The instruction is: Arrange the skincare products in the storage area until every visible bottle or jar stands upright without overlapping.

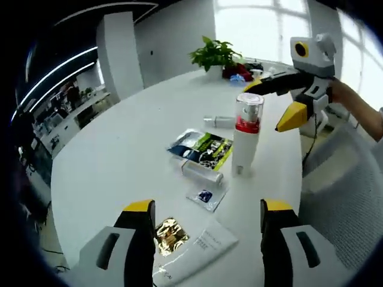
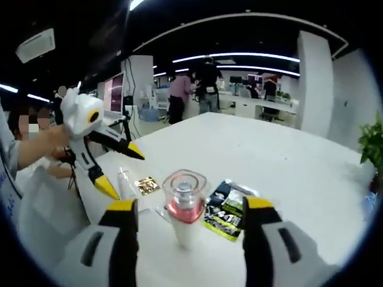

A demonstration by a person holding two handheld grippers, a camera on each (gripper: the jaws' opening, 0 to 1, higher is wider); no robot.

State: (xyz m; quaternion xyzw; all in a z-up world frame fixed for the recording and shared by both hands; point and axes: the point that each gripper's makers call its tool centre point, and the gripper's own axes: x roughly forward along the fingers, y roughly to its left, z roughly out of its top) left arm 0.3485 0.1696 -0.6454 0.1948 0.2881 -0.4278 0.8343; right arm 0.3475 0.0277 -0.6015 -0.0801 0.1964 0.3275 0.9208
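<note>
One bottle is up: the white bottle with red band and clear cap stands upright mid-table on the round white table. In the right gripper view it sits between the jaws, just ahead of them.

Right gripper: jaws spread, tips apart around the cap zone, gripping nothing I can see. Can't tell if a tip touches the cap. Left gripper: jaws spread, holding nothing, hovering over the near edge.

My read: mid-task. The upright bottle looks done; the lying items are left.

Count:
- 1 upright bottle
- 1 white tube flat between the left jaws
- 1 small white tube flat by the bottle base
- 1 small clear bottle or tube lying beyond it
- 1 dark/green sachet, 1 gold sachet, 1 small clear sachet

Next, I'd guess: left gripper drops on the near white tube, pinches near one end and stands it clear of the upright bottle. Soft tube, likely to tip.

Potted plant at the far edge, not involved.
</note>
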